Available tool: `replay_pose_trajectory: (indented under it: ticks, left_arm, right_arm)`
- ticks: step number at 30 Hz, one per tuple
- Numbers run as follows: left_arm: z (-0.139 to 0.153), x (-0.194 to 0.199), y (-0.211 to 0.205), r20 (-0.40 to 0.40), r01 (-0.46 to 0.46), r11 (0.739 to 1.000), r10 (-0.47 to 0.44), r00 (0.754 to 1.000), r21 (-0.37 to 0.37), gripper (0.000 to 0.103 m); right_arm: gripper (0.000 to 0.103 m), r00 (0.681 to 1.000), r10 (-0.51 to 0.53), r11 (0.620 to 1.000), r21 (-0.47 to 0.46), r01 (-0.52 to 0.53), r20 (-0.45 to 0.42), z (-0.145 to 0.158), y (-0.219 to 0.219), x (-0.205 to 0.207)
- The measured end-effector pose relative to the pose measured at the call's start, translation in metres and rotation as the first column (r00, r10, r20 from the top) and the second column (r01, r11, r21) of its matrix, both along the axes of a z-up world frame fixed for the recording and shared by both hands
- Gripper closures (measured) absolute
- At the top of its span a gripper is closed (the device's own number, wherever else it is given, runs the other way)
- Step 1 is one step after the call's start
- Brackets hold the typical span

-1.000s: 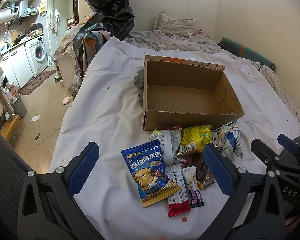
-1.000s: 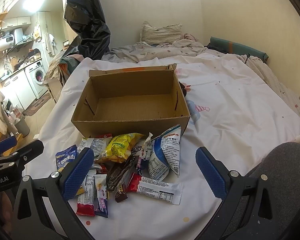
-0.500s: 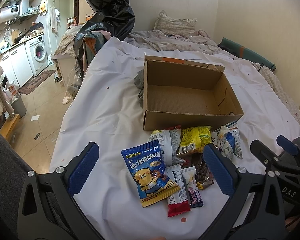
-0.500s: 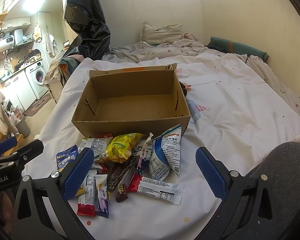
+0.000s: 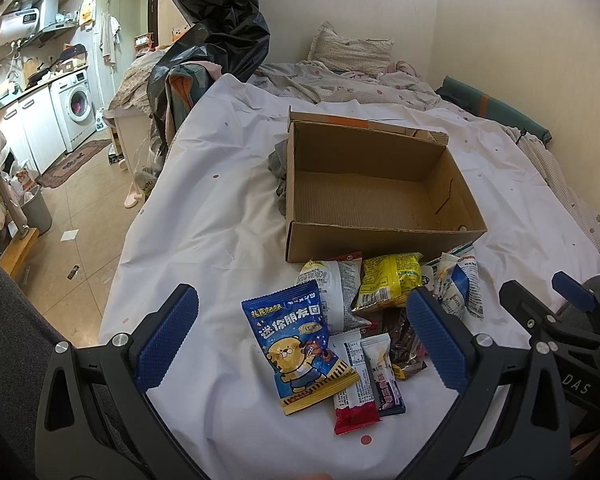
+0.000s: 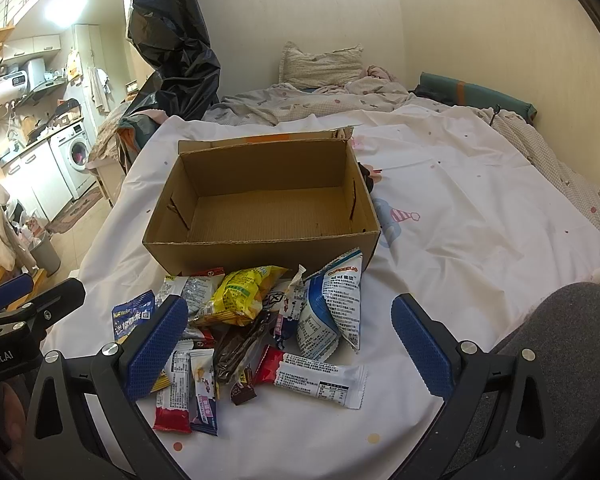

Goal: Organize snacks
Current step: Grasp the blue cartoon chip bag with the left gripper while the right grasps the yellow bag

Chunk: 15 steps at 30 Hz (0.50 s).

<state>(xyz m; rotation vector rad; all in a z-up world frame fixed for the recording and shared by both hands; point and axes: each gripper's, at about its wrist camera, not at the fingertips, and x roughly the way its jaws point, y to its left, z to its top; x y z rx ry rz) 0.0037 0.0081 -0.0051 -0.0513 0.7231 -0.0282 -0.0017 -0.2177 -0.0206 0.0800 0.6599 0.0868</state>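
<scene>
I hold both grippers above the near edge of the bed, and neither grasps anything. The left gripper (image 5: pixel 302 344) has its blue pads spread wide, released, with the blue cartoon packet (image 5: pixel 298 350) lying on the sheet between them. The right gripper (image 6: pixel 290 346) is likewise spread wide and released over the heap of snacks.

The cardboard box (image 5: pixel 374 192) sits open on the white sheet (image 5: pixel 204 208), past the snacks, and its floor is bare. The snacks lie in a loose pile just in front of its near wall: a yellow packet (image 6: pixel 244 294) touching the box, a silver packet (image 5: pixel 334 290) to its left, and a blue-and-white bag (image 6: pixel 332 312) to its right, leaning partly upright.

My left view shows the blue cartoon packet whole, face up at the left edge of the pile, with a red-ended bar (image 5: pixel 354 388) and a small purple-ended bar (image 5: pixel 384 376) just beside it. In the right view that packet is half hidden behind the left pad. The right view alone shows a long white bar with a red end (image 6: pixel 312 378) lying at the near right of the pile, and a small dark chocolate piece (image 6: pixel 243 393) just left of it. A dark brown wrapper (image 6: pixel 236 354) lies in the middle.

The left view also shows a grey cloth (image 5: pixel 278 168) against the box's left wall; the right view shows a pink-hat print (image 6: pixel 406 214) on the sheet right of the box.
</scene>
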Motion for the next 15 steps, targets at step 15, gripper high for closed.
replay_pose_trajectory:
  ticks: [15]
  left_arm:
    - [-0.017,0.058,0.060,-0.278,-0.259,0.951,0.206,0.938,-0.168,0.000]
  right_arm:
    - [0.000,0.995,-0.071,0.987,0.137,0.081,-0.069,-0.002,-0.027,0.008]
